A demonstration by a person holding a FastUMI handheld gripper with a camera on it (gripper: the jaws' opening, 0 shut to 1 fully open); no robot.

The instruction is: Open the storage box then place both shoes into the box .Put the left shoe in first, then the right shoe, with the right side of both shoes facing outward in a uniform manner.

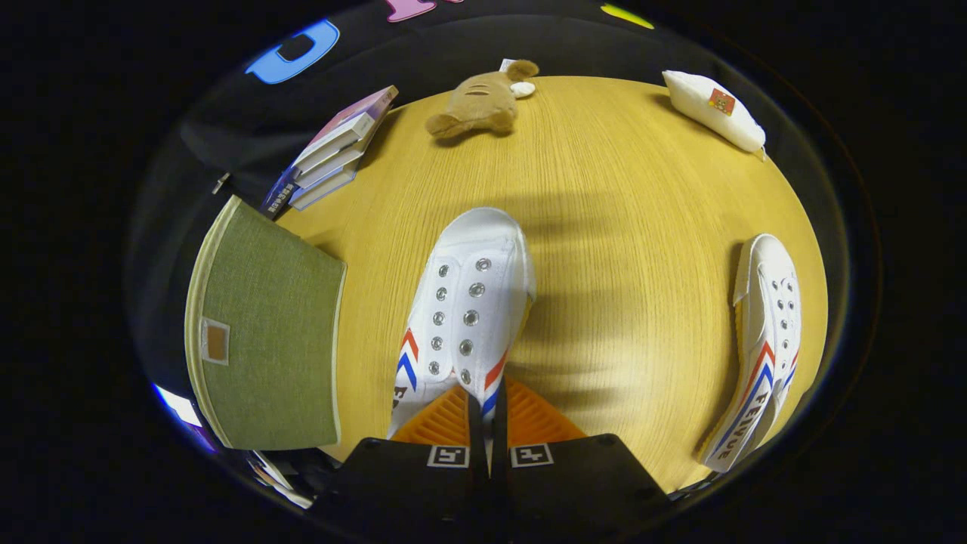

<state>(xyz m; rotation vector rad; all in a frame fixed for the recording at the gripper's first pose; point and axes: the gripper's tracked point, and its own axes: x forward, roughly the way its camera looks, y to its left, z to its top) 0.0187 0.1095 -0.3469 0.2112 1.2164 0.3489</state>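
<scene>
A white canvas shoe [468,310] with metal eyelets and red and blue stripes hangs over the wooden table [619,227], toe pointing away from me. My gripper [487,423] is shut on the rim of its opening, both fingers pressing a thin edge of fabric. A second matching white shoe [763,340] lies on its side on the table to the right, well apart from the fingers. The green fabric storage box [264,332] stands at the left of the fingers with its lid closed, a small tab on its top.
A stack of books [332,151] lies beyond the box at the table's far left. A brown plush toy [480,102] sits at the far edge, and a white pouch [714,109] at the far right. Bare wood lies between the two shoes.
</scene>
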